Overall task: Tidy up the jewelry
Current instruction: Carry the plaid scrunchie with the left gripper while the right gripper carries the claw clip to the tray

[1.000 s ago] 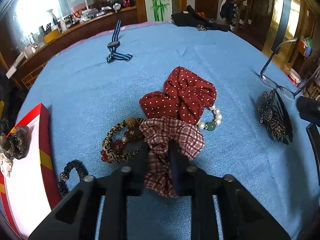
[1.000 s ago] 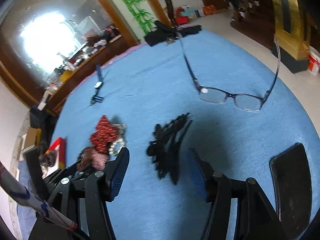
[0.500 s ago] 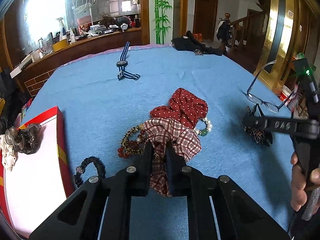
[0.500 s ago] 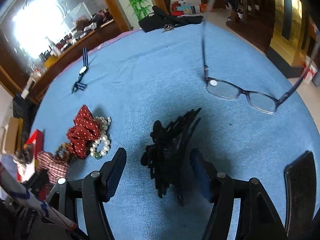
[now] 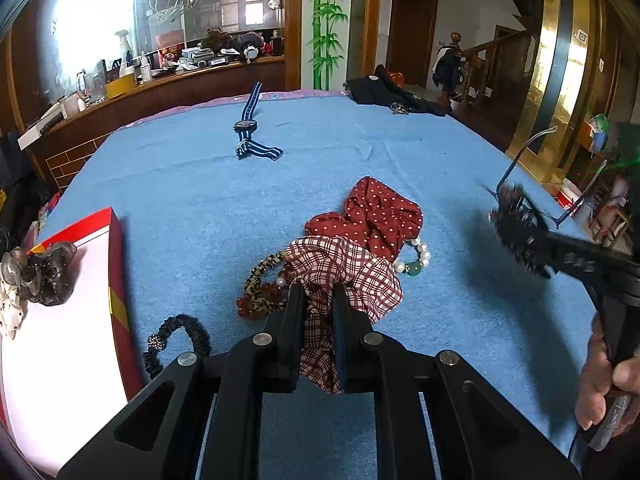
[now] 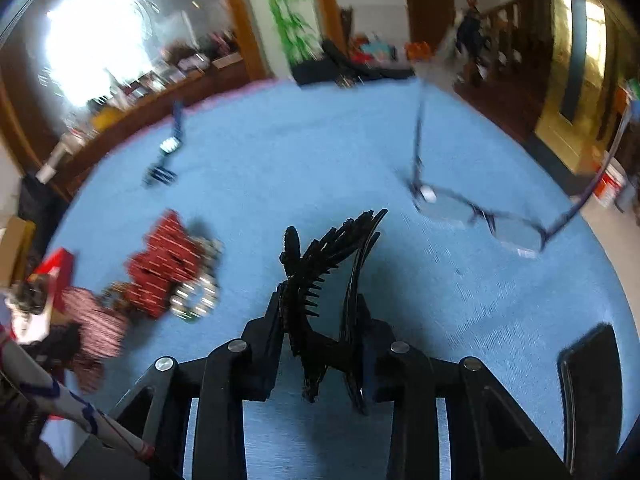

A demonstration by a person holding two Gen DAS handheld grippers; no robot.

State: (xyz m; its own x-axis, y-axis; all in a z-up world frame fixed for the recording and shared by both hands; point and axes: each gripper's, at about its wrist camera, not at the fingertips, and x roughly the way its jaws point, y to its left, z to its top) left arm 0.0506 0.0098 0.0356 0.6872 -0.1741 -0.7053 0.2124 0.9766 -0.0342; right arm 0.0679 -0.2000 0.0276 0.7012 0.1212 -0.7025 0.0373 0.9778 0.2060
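My left gripper (image 5: 318, 300) is shut on a red plaid scrunchie (image 5: 344, 268) and holds it just above the blue cloth. Under and beside it lie a red polka-dot scrunchie (image 5: 376, 212), a pearl bracelet (image 5: 416, 262), a leopard band (image 5: 260, 276) with red beads, and a black hair tie (image 5: 180, 340). A red box (image 5: 60, 344) with a white inside at the left holds a grey scrunchie (image 5: 38, 272). My right gripper (image 6: 320, 300) is shut on a black hair claw (image 6: 328, 264), lifted off the cloth; it also shows in the left wrist view (image 5: 520, 232).
Glasses (image 6: 480, 216) stand open on the cloth at the right. A striped watch (image 5: 250, 132) lies at the far middle. A dark phone (image 6: 592, 392) lies at the near right edge. Black clothing with keys (image 5: 396, 94) sits at the table's far edge.
My left gripper closed on the plaid scrunchie and raised it a little. My right gripper closed on the black hair claw and lifted it off the cloth.
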